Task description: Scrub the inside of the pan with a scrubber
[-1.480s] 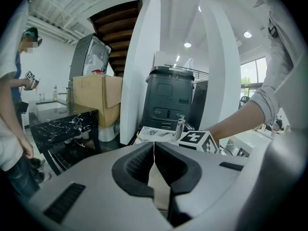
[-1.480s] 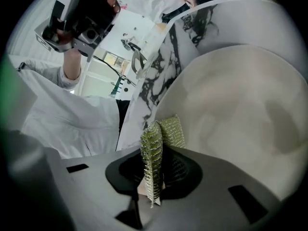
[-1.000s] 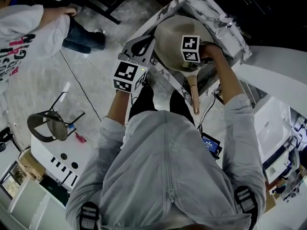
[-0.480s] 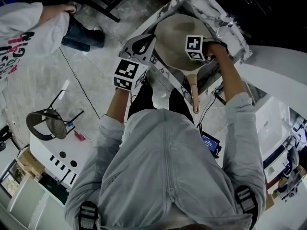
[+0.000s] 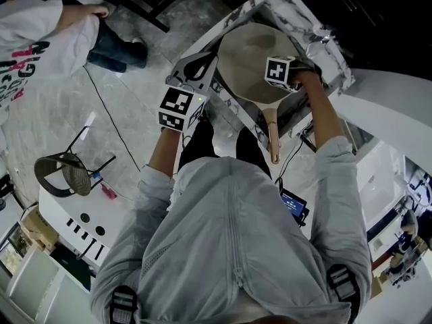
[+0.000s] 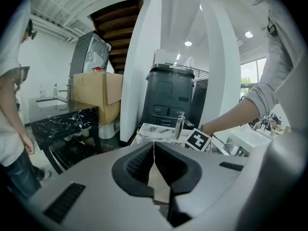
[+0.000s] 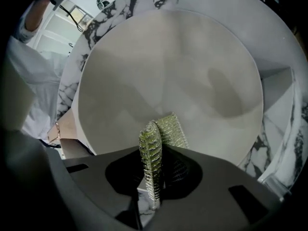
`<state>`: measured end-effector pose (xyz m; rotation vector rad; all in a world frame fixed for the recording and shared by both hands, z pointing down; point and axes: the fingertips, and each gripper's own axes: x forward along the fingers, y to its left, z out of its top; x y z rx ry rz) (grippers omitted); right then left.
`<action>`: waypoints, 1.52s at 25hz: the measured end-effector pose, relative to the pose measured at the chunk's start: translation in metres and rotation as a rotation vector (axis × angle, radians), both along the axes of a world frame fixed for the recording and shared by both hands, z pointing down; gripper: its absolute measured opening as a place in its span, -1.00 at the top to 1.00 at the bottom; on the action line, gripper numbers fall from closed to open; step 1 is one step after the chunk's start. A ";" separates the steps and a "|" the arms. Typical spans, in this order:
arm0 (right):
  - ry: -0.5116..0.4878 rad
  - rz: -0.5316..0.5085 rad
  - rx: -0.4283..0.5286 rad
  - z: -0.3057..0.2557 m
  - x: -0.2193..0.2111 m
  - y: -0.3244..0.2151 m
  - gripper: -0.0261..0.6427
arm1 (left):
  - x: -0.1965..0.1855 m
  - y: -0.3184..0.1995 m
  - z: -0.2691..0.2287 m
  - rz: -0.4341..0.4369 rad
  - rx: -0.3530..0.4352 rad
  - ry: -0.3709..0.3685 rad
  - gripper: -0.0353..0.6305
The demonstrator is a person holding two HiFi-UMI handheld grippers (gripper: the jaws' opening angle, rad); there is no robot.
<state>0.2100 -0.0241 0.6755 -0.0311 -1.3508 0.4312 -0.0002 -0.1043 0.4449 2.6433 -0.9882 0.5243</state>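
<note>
The right gripper's [image 7: 155, 177] fingers are clenched on the folded mesh scrubber [image 7: 163, 129], whose free end stands over the near inner wall of the pan [image 7: 168, 76], which sits in the marbled sink [image 5: 324, 39]; whether mesh meets pan is hard to tell. The left gripper [image 6: 154, 150], fingers pressed together on nothing, hangs off to the side, well apart from the pan handle [image 5: 272, 137], so a hard stroke would likely turn or skid the unheld pan. With only a thin fold pinched, drag could also pull the scrubber loose.
</note>
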 end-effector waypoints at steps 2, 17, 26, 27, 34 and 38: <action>0.012 -0.005 0.037 0.002 0.006 -0.005 0.67 | -0.003 -0.002 0.002 -0.004 -0.002 -0.003 0.82; 0.056 -0.127 0.470 0.027 0.016 -0.073 0.67 | -0.011 -0.006 0.016 -0.016 -0.034 0.002 0.82; 0.096 -0.155 0.634 0.032 0.010 -0.110 0.67 | -0.019 -0.012 0.025 -0.026 -0.052 -0.005 0.82; 0.094 -0.147 0.646 0.032 0.008 -0.114 0.67 | -0.020 -0.013 0.026 -0.027 -0.054 -0.006 0.82; 0.022 0.116 0.658 0.038 -0.005 -0.139 0.67 | -0.030 -0.020 0.034 -0.036 -0.071 -0.020 0.82; -0.015 0.207 0.648 0.042 -0.013 -0.148 0.67 | -0.033 -0.025 0.038 -0.039 -0.077 -0.022 0.82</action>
